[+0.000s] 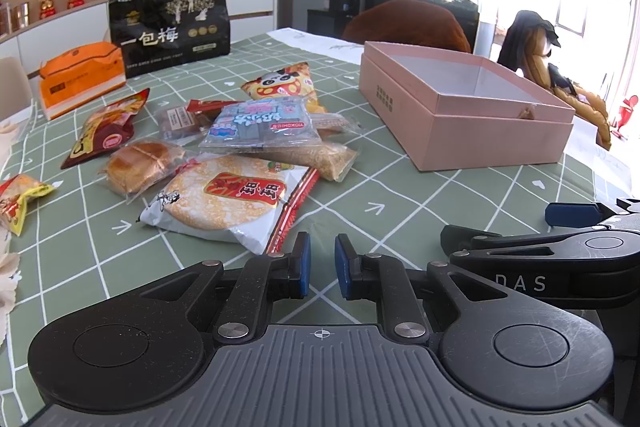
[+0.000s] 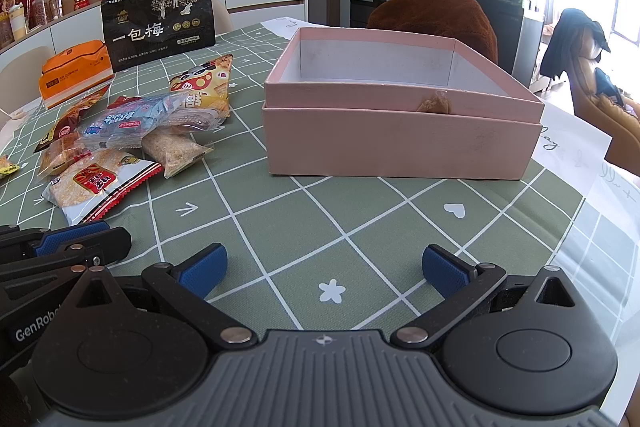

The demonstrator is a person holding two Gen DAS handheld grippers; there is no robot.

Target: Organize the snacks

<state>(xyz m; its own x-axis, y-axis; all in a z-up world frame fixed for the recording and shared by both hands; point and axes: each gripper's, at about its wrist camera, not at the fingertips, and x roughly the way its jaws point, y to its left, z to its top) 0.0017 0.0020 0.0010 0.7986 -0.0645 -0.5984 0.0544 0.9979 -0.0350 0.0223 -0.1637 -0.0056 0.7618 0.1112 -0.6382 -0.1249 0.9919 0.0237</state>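
A pile of snack packets lies on the green checked tablecloth: a round rice cracker pack (image 1: 228, 201) nearest, a bun (image 1: 140, 163), a blue packet (image 1: 260, 125), a yellow panda bag (image 1: 284, 85) and a red-brown bag (image 1: 106, 131). An open pink box (image 1: 464, 103) stands to the right, apparently empty; it also shows in the right wrist view (image 2: 400, 115). My left gripper (image 1: 322, 265) is nearly shut and empty, just short of the cracker pack. My right gripper (image 2: 324, 269) is open and empty, in front of the box.
A large black pouch (image 1: 172, 27) and an orange tissue pack (image 1: 80, 79) stand at the table's far side. A yellow-red packet (image 1: 20, 201) lies at the left edge. Brown chair backs (image 1: 408, 23) stand behind the box. White paper (image 2: 576, 147) lies right of the box.
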